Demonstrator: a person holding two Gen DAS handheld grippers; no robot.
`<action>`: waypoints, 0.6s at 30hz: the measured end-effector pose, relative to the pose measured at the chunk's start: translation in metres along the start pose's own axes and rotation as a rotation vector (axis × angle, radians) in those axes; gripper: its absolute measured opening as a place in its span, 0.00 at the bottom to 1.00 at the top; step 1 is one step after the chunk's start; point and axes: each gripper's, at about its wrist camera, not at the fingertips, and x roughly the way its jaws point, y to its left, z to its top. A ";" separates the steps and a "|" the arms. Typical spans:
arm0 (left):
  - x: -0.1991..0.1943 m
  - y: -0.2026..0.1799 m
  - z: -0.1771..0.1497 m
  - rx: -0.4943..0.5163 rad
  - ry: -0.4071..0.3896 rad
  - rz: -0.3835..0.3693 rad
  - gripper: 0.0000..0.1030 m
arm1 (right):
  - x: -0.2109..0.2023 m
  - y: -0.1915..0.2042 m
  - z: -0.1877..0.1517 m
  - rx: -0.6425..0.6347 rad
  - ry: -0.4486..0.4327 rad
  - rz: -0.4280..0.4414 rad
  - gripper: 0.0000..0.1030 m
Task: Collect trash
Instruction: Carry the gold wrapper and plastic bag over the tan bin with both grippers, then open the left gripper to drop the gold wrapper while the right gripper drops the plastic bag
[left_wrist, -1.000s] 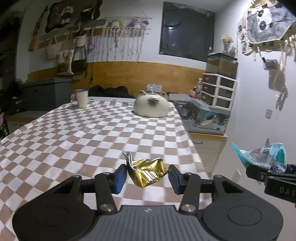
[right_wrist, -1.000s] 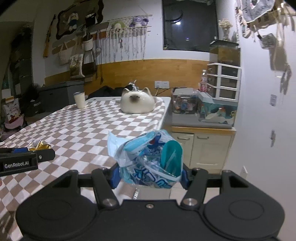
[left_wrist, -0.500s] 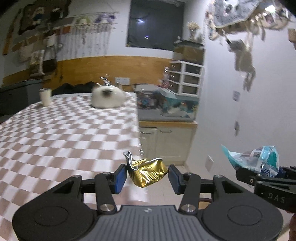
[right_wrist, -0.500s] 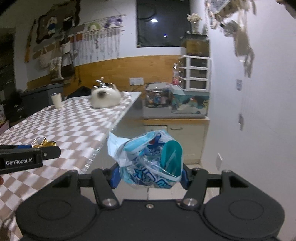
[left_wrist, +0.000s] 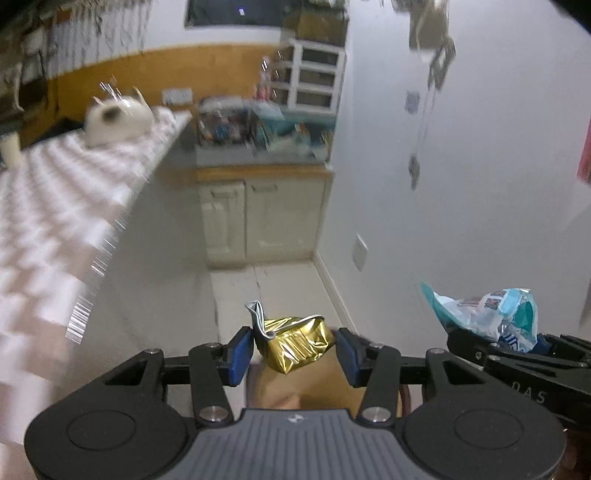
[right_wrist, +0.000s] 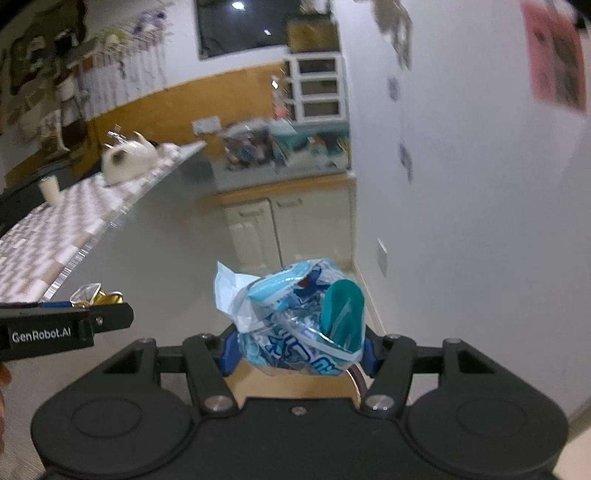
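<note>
My left gripper (left_wrist: 294, 352) is shut on a crumpled gold foil wrapper (left_wrist: 299, 343), held between its blue pads off the table's right edge, above the floor. My right gripper (right_wrist: 297, 354) is shut on a crumpled blue and white plastic wrapper (right_wrist: 295, 317). In the left wrist view the blue wrapper (left_wrist: 491, 317) and the right gripper show at the lower right. In the right wrist view the gold wrapper (right_wrist: 94, 295) and the left gripper's side show at the left. A brown container (left_wrist: 306, 384) sits just below the left gripper, mostly hidden.
The checkered table (left_wrist: 55, 206) lies to the left, with a white cat-shaped pot (left_wrist: 118, 120) and a cup (right_wrist: 50, 188) on it. A cream cabinet (left_wrist: 258, 218) with cluttered top stands ahead against the white wall (left_wrist: 461, 184). Tiled floor (left_wrist: 269, 288) lies between.
Both grippers have swung right and down, off the table and over the floor beside it, each still holding its wrapper. The view now tilts downward and a brown container appears beneath them.
</note>
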 end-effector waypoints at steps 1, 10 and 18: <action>0.008 -0.004 -0.003 0.002 0.019 -0.004 0.49 | 0.005 -0.006 -0.004 0.009 0.016 -0.001 0.59; 0.096 -0.022 -0.034 0.011 0.230 0.006 0.49 | 0.065 -0.046 -0.028 0.111 0.170 0.015 0.60; 0.146 -0.003 -0.053 -0.007 0.346 0.016 0.49 | 0.134 -0.038 -0.037 0.129 0.314 0.075 0.61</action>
